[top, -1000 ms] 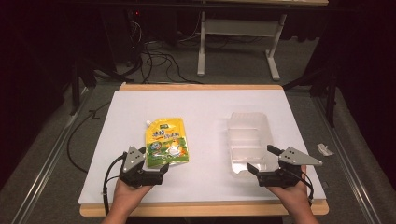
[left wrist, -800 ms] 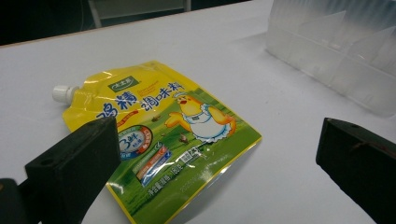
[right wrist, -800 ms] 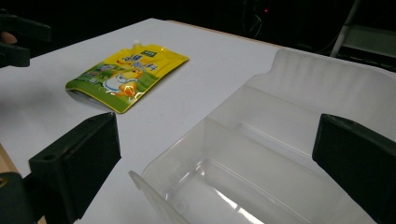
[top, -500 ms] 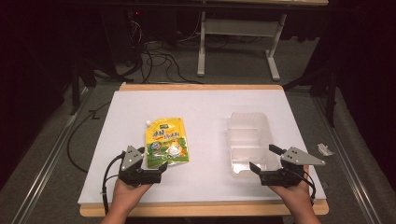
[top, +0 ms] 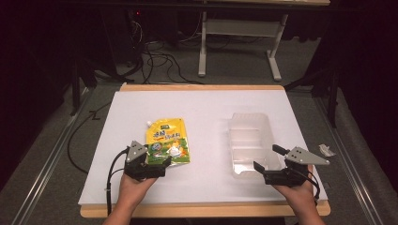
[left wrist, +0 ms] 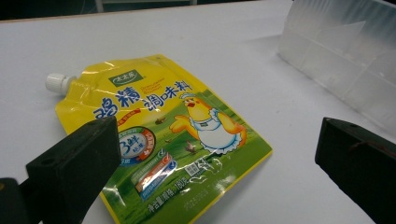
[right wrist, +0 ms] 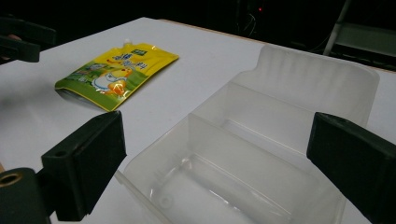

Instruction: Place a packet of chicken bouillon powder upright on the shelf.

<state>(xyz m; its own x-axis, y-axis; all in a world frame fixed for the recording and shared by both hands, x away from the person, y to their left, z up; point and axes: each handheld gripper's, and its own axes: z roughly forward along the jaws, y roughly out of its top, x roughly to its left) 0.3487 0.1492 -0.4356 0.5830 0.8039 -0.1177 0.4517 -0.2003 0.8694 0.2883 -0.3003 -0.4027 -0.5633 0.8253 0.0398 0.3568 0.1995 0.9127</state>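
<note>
A yellow and green spouted pouch [top: 168, 140] with a cartoon chicken lies flat on the white table [top: 206, 112], its white cap pointing away. In the left gripper view the pouch [left wrist: 163, 130] lies just beyond my open jaws. My left gripper [top: 149, 165] sits at the pouch's near edge, open and empty. A clear plastic tray [top: 250, 143] with dividers stands to the right. My right gripper [top: 268, 161] is open at the tray's near end; the tray [right wrist: 261, 140] lies between and beyond its jaws, and the pouch [right wrist: 116, 74] is farther off.
A small scrap [top: 325, 150] lies at the table's right edge. Beyond the table are a dark floor with cables [top: 155, 51] and a white frame stand [top: 239, 33]. Bare white table stretches behind and between the pouch and the tray.
Both hands have drawn slightly toward the table's near edge. Pouch and tray have stayed in place.
</note>
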